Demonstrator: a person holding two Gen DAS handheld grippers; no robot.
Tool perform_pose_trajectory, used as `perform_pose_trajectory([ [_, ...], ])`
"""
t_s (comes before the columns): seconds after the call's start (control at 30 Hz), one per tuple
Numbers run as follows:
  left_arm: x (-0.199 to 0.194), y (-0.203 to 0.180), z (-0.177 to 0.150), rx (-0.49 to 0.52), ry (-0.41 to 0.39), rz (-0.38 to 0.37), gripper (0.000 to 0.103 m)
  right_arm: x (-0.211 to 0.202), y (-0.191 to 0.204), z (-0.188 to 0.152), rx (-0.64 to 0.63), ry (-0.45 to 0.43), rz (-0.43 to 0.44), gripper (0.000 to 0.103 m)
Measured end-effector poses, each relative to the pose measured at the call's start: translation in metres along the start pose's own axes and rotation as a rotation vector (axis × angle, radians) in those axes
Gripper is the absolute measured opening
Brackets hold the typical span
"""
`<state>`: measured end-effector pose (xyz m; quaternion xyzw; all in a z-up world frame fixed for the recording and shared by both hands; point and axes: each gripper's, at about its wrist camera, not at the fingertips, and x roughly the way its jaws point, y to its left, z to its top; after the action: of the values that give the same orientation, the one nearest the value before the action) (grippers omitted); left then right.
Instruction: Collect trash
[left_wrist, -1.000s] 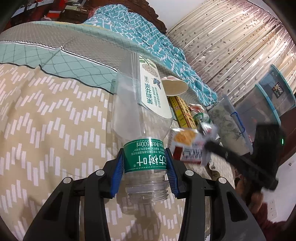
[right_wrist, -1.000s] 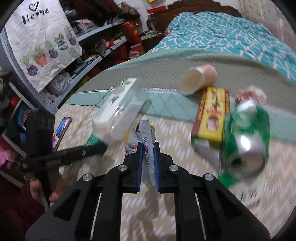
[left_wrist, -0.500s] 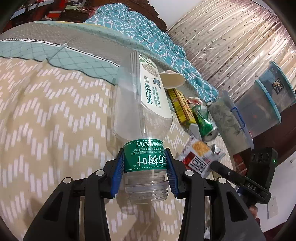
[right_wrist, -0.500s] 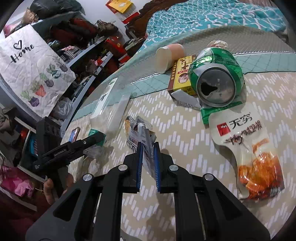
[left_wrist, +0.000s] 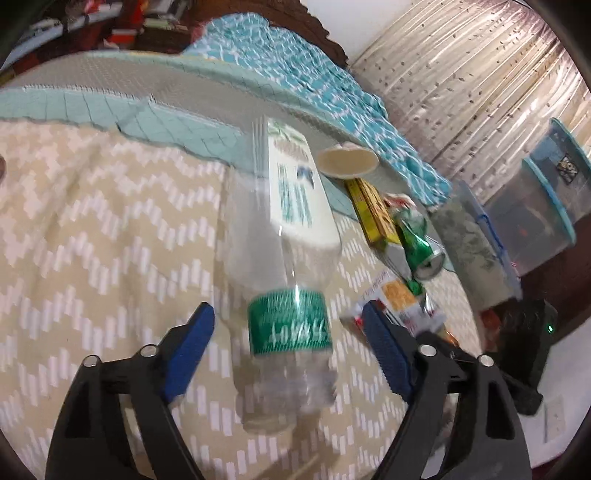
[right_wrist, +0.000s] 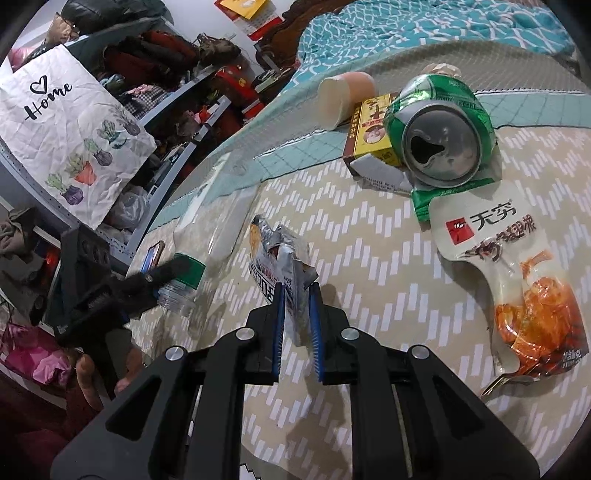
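My left gripper (left_wrist: 286, 328) is open, its blue pads well apart on either side of a clear plastic bottle (left_wrist: 284, 258) with a green label band, which lies blurred between them over the bed. The bottle also shows in the right wrist view (right_wrist: 210, 236). My right gripper (right_wrist: 297, 306) is shut on a crumpled silver snack wrapper (right_wrist: 277, 251) just above the bed; the wrapper also shows in the left wrist view (left_wrist: 395, 302). On the bed lie a crushed green can (right_wrist: 439, 136), a yellow box (right_wrist: 373, 129), a white-and-orange snack pouch (right_wrist: 517, 280) and a paper cup (right_wrist: 343, 96).
The bed has a beige zigzag cover (left_wrist: 92, 229) and a teal quilt (left_wrist: 303, 70). Clear storage bins (left_wrist: 532, 221) stand by the curtain. Cluttered shelves and a "Home" bag (right_wrist: 70, 136) stand beside the bed. A phone (right_wrist: 153, 254) lies near the bed's edge.
My left gripper has opened and let go of the bottle, which now lies loose between its pads. My right gripper, still holding the wrapper, has moved lower over the bed, nearer the can.
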<state>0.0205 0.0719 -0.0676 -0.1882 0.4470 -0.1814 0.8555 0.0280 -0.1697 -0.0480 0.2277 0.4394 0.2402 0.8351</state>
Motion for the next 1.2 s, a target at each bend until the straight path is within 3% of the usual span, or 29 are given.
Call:
perform_pose_trajectory([
  [0.27, 0.018, -0.014, 0.020, 0.043, 0.013, 0.067, 0.079, 0.002, 0.003, -0.003, -0.005, 0.006, 0.002, 0.017],
  [0.33, 0.022, -0.017, 0.024, 0.058, 0.014, 0.084, 0.079, 0.002, 0.007, -0.004, -0.014, 0.006, 0.003, 0.021],
  [0.37, 0.024, -0.018, 0.024, 0.062, 0.012, 0.094, 0.079, 0.002, 0.009, -0.004, -0.022, 0.004, 0.010, 0.034],
  [0.4, 0.025, -0.019, 0.024, 0.065, 0.012, 0.101, 0.079, 0.001, 0.011, -0.005, -0.028, -0.003, 0.010, 0.060],
  [0.43, 0.027, -0.019, 0.025, 0.066, 0.015, 0.109, 0.078, -0.001, 0.014, -0.005, -0.036, -0.019, 0.010, 0.073],
  [0.47, 0.029, -0.017, 0.025, 0.063, 0.021, 0.114, 0.078, -0.004, 0.017, -0.006, -0.053, -0.042, 0.008, 0.078],
  [0.67, 0.026, -0.011, 0.021, 0.072, 0.008, 0.118, 0.073, 0.001, 0.024, -0.005, -0.090, -0.040, -0.032, 0.078],
  [1.2, 0.014, -0.007, 0.009, 0.075, 0.012, 0.110, 0.073, 0.010, 0.010, -0.006, -0.044, -0.016, -0.050, 0.078],
])
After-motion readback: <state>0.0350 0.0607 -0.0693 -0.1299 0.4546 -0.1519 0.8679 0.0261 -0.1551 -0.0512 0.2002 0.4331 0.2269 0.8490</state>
